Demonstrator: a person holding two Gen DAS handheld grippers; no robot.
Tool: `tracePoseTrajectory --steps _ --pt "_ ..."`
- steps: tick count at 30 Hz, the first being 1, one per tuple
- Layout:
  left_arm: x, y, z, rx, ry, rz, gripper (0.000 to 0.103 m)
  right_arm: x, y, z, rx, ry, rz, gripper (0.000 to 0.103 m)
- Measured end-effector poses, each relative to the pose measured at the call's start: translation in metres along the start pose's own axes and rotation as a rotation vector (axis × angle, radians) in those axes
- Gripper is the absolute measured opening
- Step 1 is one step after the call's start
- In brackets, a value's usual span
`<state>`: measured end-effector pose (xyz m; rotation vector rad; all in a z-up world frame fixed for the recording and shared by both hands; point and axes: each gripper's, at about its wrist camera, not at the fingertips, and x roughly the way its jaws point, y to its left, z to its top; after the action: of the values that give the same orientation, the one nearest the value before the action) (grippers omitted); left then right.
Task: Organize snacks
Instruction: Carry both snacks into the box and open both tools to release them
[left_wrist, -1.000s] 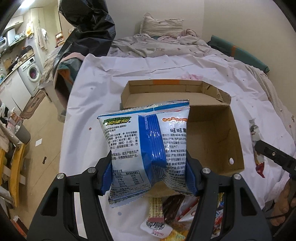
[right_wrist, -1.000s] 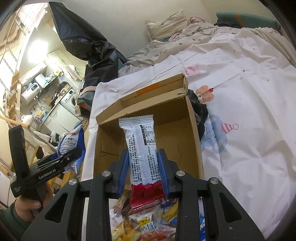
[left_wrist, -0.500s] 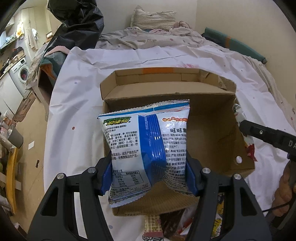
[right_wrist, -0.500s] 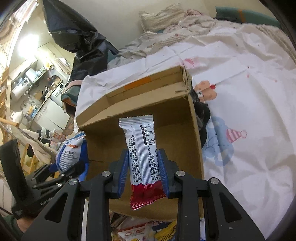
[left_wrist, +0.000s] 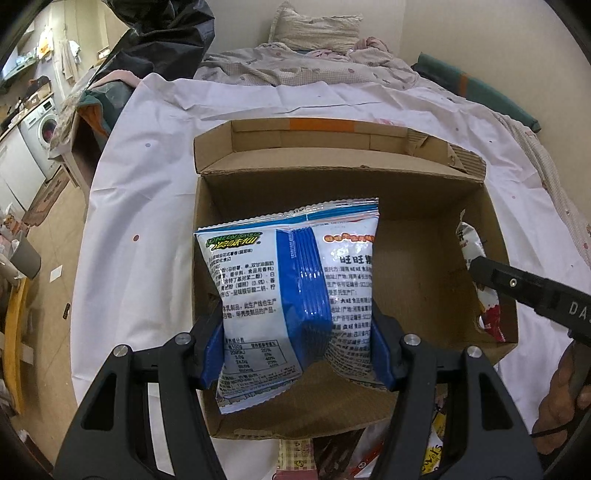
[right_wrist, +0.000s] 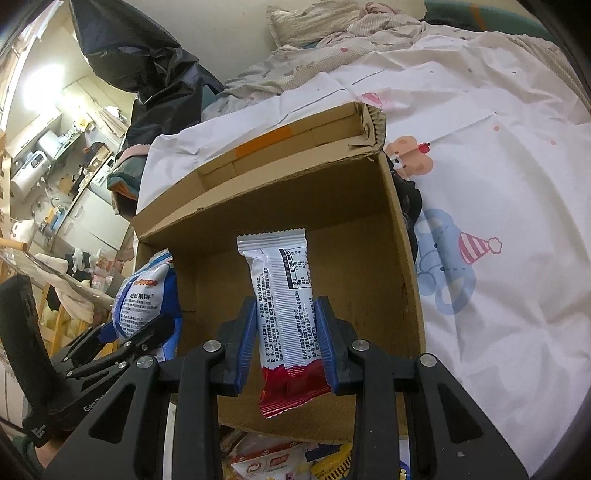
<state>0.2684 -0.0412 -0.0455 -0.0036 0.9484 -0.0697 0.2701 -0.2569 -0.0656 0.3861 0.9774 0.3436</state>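
A puffy blue-and-white snack bag (left_wrist: 291, 295) was clamped by the left gripper (left_wrist: 299, 354), a slim silver-and-red bar (right_wrist: 286, 317) by the right gripper (right_wrist: 286, 343), over the cardboard box (left_wrist: 424, 206).

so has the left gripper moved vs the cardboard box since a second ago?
Yes. The left gripper with its blue-and-white snack bag has advanced over the cardboard box; the bag now sits above the box interior.

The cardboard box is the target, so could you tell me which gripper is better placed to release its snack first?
Probably left. The left gripper holds the blue-and-white snack bag well over the cardboard box floor; the right gripper holds its red-and-white bar wrapper nearer the near wall.
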Motion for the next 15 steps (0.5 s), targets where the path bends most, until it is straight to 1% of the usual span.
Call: tracePoseTrajectory --steps 11,14,15 --pt "-0.0013 -0.0028 -0.0011 0.035 0.001 -0.009 0.063 0.0026 0.0022 -0.0009 0.002 0.001 -0.003 0.033" --pt "-0.0024 -0.0032 -0.0011 0.036 0.0 -0.01 0.071 0.0031 0.0015 -0.0018 0.003 -0.008 -0.002 0.034" --pt "-0.0036 -0.0029 -0.0009 0.036 -0.006 -0.009 0.077 0.0024 0.0004 -0.0017 0.004 -0.011 0.0 0.036"
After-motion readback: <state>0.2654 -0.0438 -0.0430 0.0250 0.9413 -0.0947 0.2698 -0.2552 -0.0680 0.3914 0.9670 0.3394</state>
